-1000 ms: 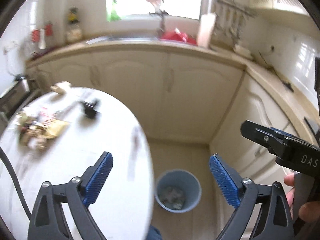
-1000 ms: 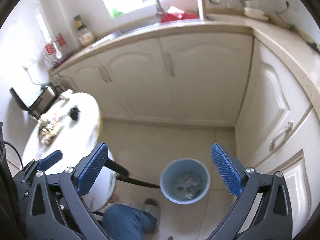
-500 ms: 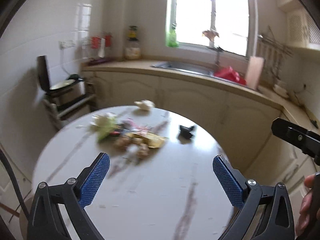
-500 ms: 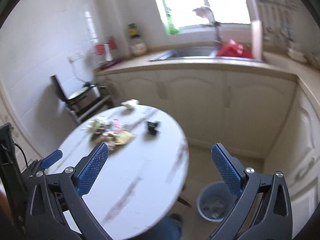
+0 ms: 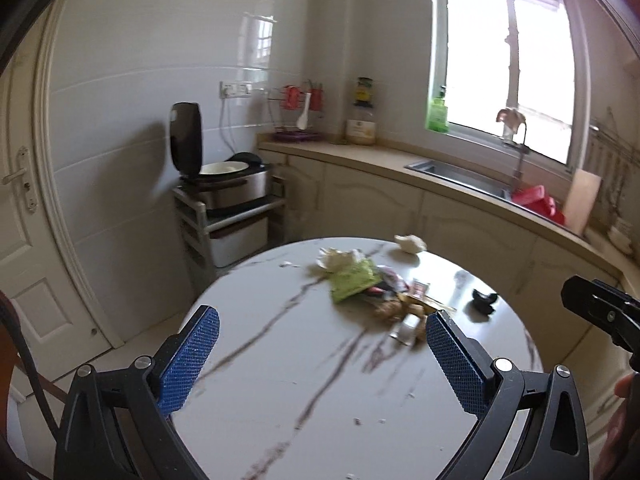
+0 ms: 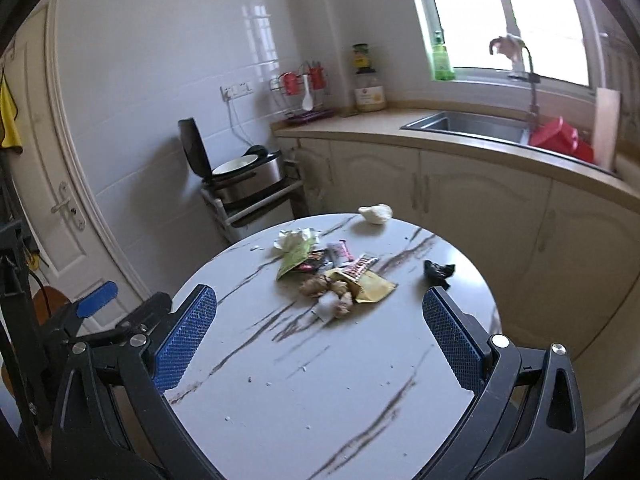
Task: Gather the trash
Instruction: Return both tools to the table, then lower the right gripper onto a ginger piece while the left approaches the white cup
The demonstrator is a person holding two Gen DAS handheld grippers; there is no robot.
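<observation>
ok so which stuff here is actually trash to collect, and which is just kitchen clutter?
Job:
- wrapper pile mid-table
- white crumpled wad at the far edge
- black scrap on the right
- both grippers, jaws open, empty

Lying about:
- rice cooker, lid up
- green bottle on the sill
- red item by the sink

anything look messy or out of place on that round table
Yes. A heap of wrappers and food scraps lies loose near the middle of the round table, with a crumpled white wad at the far edge and a black scrap off to the right. Small white crumbs dot the near side. Both hand-held grippers are open and empty.
</observation>
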